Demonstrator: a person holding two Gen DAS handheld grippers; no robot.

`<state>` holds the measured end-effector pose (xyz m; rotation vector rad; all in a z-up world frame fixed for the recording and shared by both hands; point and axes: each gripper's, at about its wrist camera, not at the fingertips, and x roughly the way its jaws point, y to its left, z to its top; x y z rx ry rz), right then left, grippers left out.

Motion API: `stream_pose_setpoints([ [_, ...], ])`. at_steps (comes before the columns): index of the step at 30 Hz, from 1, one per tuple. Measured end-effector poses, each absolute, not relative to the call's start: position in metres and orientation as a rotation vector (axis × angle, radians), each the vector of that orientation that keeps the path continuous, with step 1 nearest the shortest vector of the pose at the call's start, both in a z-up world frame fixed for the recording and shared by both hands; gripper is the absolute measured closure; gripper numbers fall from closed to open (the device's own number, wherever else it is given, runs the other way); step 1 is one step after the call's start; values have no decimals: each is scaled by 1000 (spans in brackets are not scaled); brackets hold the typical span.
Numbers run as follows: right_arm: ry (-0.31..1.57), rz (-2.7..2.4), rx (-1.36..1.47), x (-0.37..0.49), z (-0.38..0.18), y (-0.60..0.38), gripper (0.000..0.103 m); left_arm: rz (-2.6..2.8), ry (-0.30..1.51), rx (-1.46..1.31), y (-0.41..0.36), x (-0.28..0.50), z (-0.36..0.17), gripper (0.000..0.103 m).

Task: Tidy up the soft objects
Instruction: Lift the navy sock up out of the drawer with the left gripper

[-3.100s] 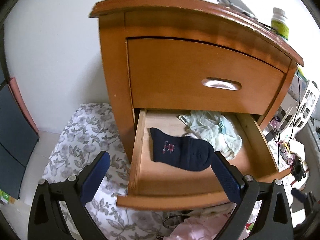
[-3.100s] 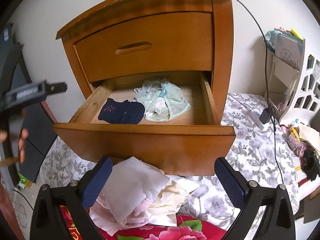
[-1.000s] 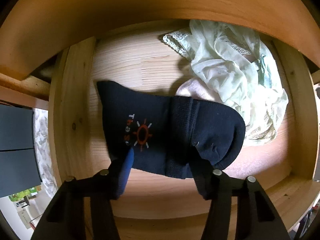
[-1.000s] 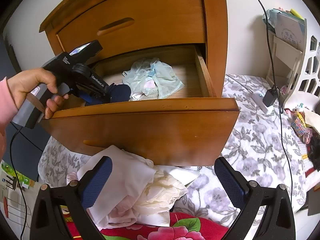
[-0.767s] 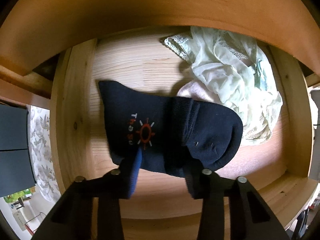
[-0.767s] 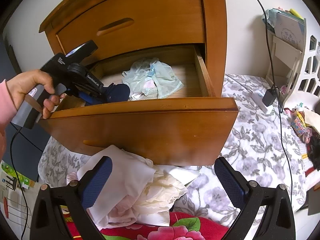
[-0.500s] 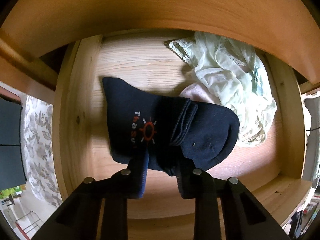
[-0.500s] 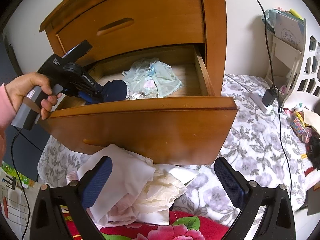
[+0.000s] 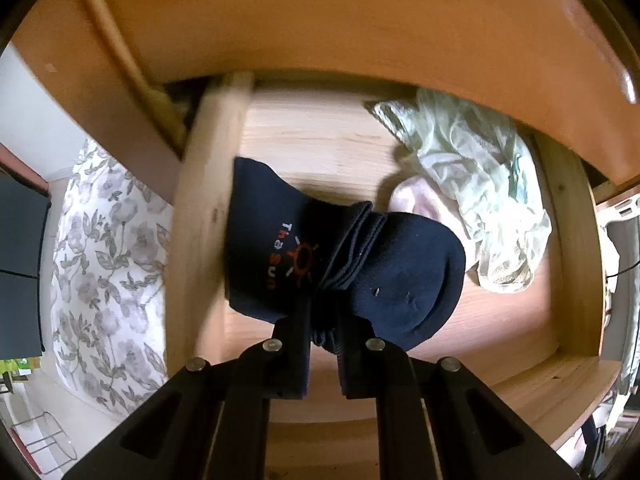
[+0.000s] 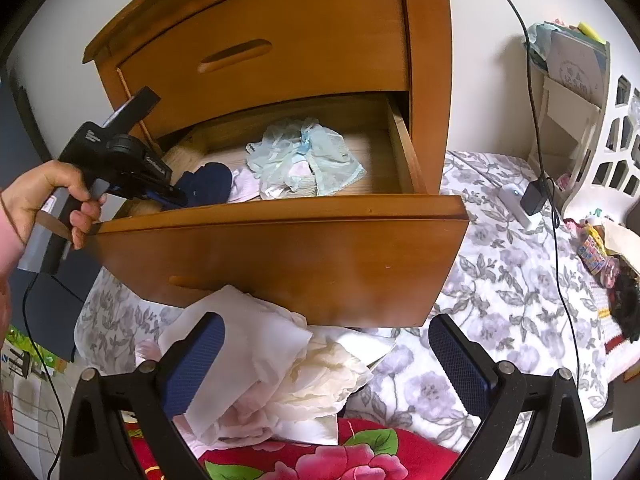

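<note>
We are closing the left tongs (image 9: 324, 320) on the bunched middle of the navy sock (image 9: 344, 264) in the open drawer (image 10: 280, 256), judging it light, limp, while the right tongs (image 10: 326, 364) are hanging wide, empty.

left gripper (image 9: 325, 322): pointing steeply down, jaws closing, cloth pinched between them
right gripper (image 10: 326, 360): jaws wide apart
</note>
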<state>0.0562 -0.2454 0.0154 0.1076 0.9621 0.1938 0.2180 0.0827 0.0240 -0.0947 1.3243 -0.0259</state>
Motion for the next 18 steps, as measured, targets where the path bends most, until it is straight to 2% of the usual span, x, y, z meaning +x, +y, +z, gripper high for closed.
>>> stream_pose_setpoints([
  [18,927,196,94,43,34,-239,0,-42,1105,-159,87,181,78,95],
])
